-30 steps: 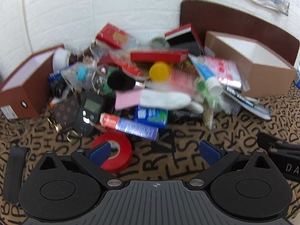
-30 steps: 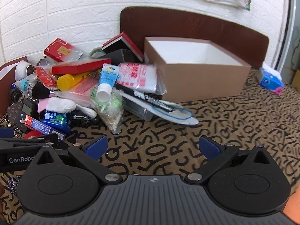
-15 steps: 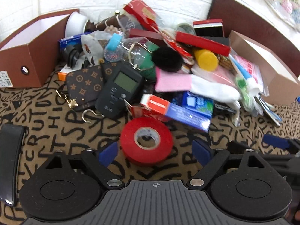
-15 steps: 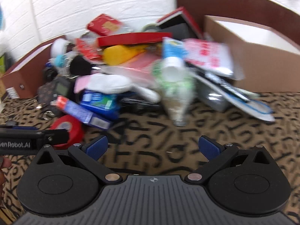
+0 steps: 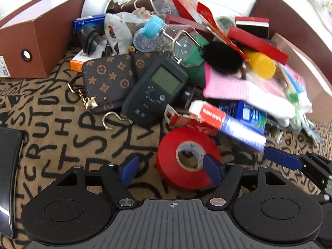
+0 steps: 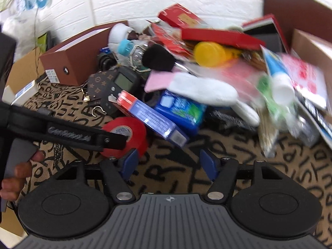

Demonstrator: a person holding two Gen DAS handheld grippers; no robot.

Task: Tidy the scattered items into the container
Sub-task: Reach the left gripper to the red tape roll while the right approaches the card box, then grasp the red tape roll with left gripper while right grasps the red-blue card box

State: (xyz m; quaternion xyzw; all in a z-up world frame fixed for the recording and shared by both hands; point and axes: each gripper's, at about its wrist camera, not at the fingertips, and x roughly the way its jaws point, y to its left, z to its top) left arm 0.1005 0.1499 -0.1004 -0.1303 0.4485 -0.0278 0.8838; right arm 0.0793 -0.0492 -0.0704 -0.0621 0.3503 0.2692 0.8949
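A red tape roll [image 5: 186, 178] lies flat on the lettered cloth in front of the pile. My left gripper [image 5: 170, 161] is over it with jaws closing. The right pad [image 5: 211, 170] sits at the roll's core and the left pad [image 5: 129, 170] stands off its outer wall, so neither presses. My right gripper [image 6: 168, 154] has its jaws closing over bare cloth, with the tape roll [image 6: 132, 128] just left of its left finger. A red-and-blue toothpaste box [image 6: 149, 116] lies just beyond. The brown box [image 6: 311, 47] stands at the far right.
The heap holds a black device with a screen [image 5: 155, 91], a brown monogram wallet [image 5: 108, 83], a pink-and-white sock [image 5: 249, 91] and a yellow bottle [image 5: 261, 66]. Another brown box [image 5: 35, 41] stands at the left. A black flat object [image 5: 8, 176] lies at the left edge.
Both grippers moved in towards the pile, tipped down, and narrowed their jaws. The left one now straddles the tape roll's left wall. The right one swung left beside it.
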